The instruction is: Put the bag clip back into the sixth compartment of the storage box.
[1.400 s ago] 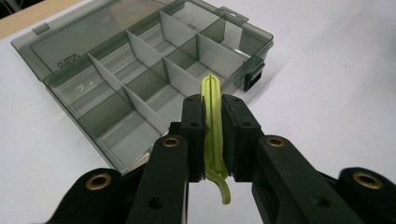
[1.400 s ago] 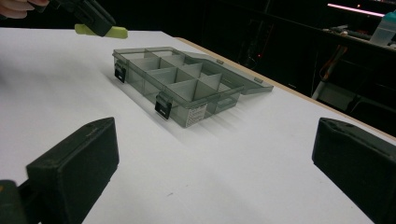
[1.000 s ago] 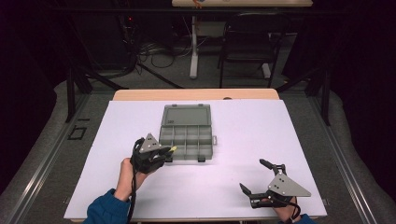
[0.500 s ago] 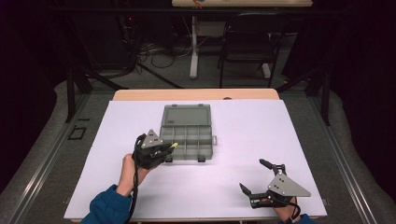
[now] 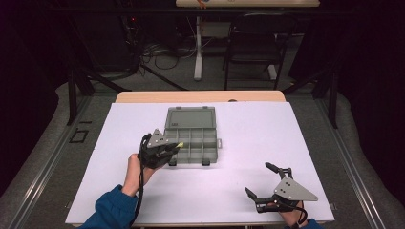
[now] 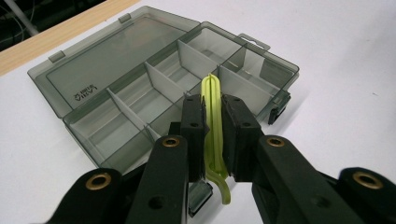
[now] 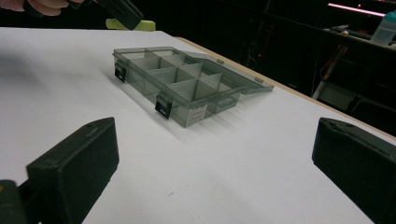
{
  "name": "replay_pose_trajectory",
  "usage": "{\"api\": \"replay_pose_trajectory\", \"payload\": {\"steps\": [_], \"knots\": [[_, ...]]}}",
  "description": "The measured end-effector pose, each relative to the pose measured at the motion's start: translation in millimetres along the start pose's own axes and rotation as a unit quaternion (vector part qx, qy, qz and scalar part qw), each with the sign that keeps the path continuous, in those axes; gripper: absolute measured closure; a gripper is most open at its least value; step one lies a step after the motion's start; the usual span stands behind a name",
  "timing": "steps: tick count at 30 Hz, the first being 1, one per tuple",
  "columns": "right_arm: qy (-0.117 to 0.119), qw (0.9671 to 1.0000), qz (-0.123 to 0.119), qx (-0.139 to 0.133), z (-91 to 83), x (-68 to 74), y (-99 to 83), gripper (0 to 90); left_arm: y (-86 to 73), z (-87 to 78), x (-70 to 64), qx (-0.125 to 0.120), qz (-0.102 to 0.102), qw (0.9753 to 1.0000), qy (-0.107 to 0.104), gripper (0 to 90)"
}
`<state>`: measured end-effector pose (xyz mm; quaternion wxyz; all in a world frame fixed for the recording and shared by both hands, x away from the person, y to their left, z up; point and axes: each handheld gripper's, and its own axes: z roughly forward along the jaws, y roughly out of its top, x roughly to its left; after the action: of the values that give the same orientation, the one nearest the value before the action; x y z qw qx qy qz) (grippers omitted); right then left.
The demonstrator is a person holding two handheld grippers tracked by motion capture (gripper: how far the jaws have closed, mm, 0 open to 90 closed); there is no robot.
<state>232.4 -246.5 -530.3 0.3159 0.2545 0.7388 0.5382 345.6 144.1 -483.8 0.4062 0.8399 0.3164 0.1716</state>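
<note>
fingers of the left gripper are pressed together on a thin yellow-green plastic strip, which stands on edge between the two black pads, its curled lower end poking out below them and its rounded top rising just past their tips. that same strip shows in the high view as a small yellow tip at the nose of the left gripper, right at the near left corner of the grey compartment box; what kind of object the strip is cannot be made out. whether the strip hangs over a compartment or just short of the front wall is hard to say from above, while the left gripper view puts it in front of the near row of cells. the box lies on the white bench with its clear lid folded flat behind it, and its cells look bare as far as the tinted walls allow. fingers of the right gripper stand wide apart with nothing between them, both cut off by the picture's edges. this right gripper rests near the front right of the bench, well apart from the box. its own view looks low across the bench at the box and its two black latches, with the left hand and a blurred bit of yellow-green at the top edge.
</note>
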Motion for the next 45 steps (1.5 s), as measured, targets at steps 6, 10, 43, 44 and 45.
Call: {"api": "replay_pose_trajectory", "payload": {"steps": [6,10,43,44,45], "knots": [[0.0,1.0,0.001,0.001,-0.1,-0.1,-0.1,0.2,2.3,3.8,2.2,-0.001,0.001,1.0,0.0,79.7],[0.0,1.0,0.001,0.001,-0.1,-0.4,-0.2,0.2,3.2,7.9,3.4,0.001,0.001,1.0,0.0,79.8],[-0.001,1.0,0.0,0.002,-0.7,-0.2,-0.1,0.2,4.5,29.7,12.1,0.003,0.004,0.9999,-0.013,79.7],[-0.001,1.0,0.0,0.002,-0.7,-0.2,0.0,0.2,4.3,30.9,12.6,0.004,0.004,0.9999,-0.014,79.7],[-0.001,1.0,0.001,0.001,-0.6,-0.2,-0.1,0.2,4.2,31.5,12.7,0.004,0.003,0.9999,-0.014,79.7]]}}
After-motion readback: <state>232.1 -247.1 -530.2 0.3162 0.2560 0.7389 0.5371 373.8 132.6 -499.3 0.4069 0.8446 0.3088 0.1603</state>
